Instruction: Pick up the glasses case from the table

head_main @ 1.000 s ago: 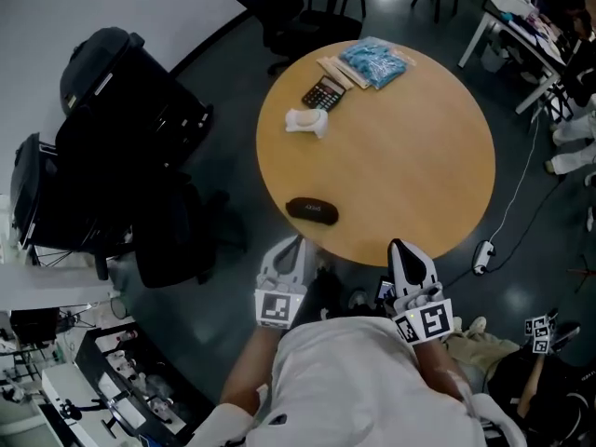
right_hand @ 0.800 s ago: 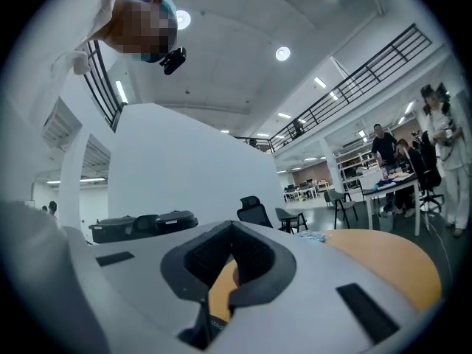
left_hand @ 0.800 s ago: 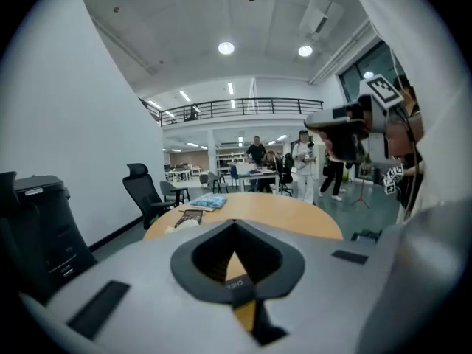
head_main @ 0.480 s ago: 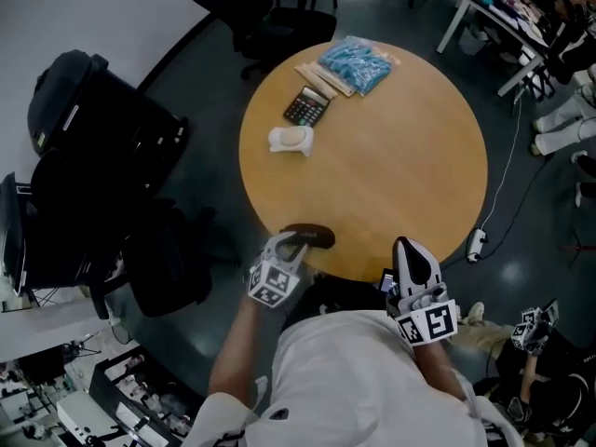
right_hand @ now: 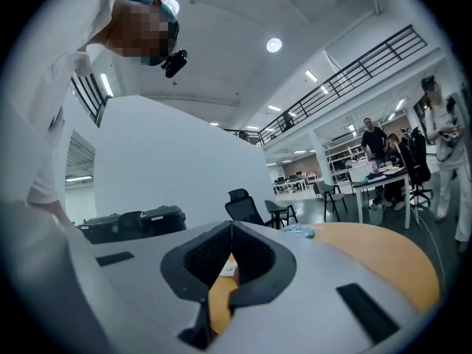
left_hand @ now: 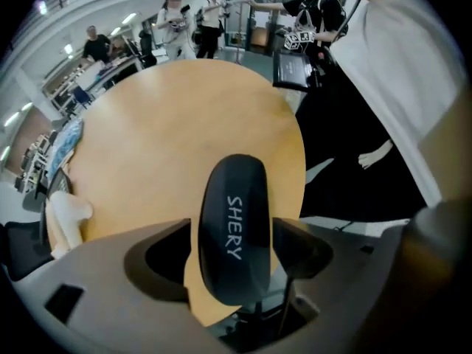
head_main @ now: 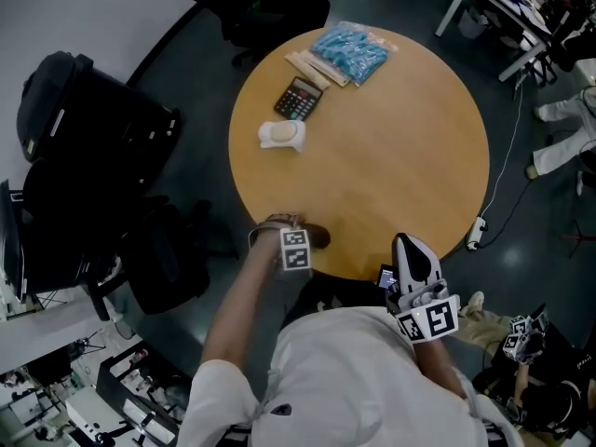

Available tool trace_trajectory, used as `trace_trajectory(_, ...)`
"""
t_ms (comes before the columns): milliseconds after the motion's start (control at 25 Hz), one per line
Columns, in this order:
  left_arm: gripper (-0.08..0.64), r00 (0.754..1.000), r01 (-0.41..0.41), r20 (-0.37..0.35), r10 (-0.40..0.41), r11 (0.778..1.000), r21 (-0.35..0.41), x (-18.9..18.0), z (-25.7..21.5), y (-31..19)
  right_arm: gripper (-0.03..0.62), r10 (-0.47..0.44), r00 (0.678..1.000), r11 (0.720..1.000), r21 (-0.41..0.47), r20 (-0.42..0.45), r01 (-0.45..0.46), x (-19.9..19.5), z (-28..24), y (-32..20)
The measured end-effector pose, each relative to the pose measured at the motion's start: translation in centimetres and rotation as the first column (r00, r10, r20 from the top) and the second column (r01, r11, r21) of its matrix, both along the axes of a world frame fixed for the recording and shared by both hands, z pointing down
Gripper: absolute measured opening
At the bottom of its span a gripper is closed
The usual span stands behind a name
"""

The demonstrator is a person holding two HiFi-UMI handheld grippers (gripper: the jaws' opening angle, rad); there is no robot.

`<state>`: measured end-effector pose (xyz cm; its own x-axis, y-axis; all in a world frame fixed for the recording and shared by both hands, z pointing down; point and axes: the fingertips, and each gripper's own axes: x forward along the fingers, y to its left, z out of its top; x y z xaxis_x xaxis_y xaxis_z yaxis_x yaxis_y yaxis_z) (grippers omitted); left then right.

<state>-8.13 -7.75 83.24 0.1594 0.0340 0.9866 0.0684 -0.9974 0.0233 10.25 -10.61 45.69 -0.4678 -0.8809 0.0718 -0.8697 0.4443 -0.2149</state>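
Observation:
The black oval glasses case lies near the front edge of the round wooden table. My left gripper points straight down over it and hides most of it in the head view. In the left gripper view the case, lettered in white, lies lengthwise between the jaws of the left gripper, which are opening and stand on either side of it. My right gripper hovers level at the table's front edge, right of the case. In its own view the right gripper is shut and empty.
At the table's far side lie a calculator, a white object, a blue packet and wooden sticks. Black cases stand left of the table, a chair behind it. A cable and plug strip lie on the floor.
My left gripper moved from below the table's edge forward and down onto the case, turning to point downward. The right gripper shifted only slightly.

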Motion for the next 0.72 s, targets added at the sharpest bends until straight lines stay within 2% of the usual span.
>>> trace_trajectory(120, 0.342, 0.996, -0.042, 0.077, 0.049, 0.994, -0.099, -0.3, 2.0, 0.7, 0.015, 0.003, 1.000, 1.000, -0.018, -0.001, -0.003, 0.5, 0.6, 0.2)
trace_trajectory(200, 0.351, 0.992, -0.058, 0.101, 0.072, 0.988, -0.140, -0.4, 2.8, 1.0, 0.015, 0.011, 1.000, 1.000, -0.025, -0.001, -0.011, 0.9, 0.8, 0.2)
trace_trajectory(360, 0.351, 0.988, -0.089, 0.117, 0.100, 0.991, -0.103, -0.5, 3.3, 0.9, 0.015, 0.028, 1.000, 0.999, -0.038, 0.002, -0.028, 1.9, 1.2, 0.2)
trace_trajectory(480, 0.333, 0.989, -0.084, 0.115, 0.091, 0.994, -0.068, -0.6, 3.1, 0.8, 0.015, 0.031, 0.999, 0.999, -0.041, 0.010, -0.031, 2.3, 1.5, 0.1)
trace_trajectory(600, 0.328, 0.999, -0.006, 0.046, 0.007, 1.000, -0.024, 0.1, 1.5, 0.2, 0.015, 0.021, 1.000, 0.999, -0.032, 0.017, -0.021, 2.1, 1.4, -0.1)
trace_trajectory(680, 0.327, 0.995, 0.083, -0.051, -0.082, 0.996, 0.036, 1.0, -1.0, -1.0, 0.015, 0.013, 1.000, 1.000, -0.021, 0.013, -0.013, 2.0, 1.3, -0.3)
trace_trajectory(720, 0.327, 0.985, 0.137, -0.110, -0.129, 0.988, 0.073, 1.4, -2.7, -1.8, 0.015, 0.009, 1.000, 1.000, -0.013, 0.008, -0.009, 1.9, 1.1, -0.4)
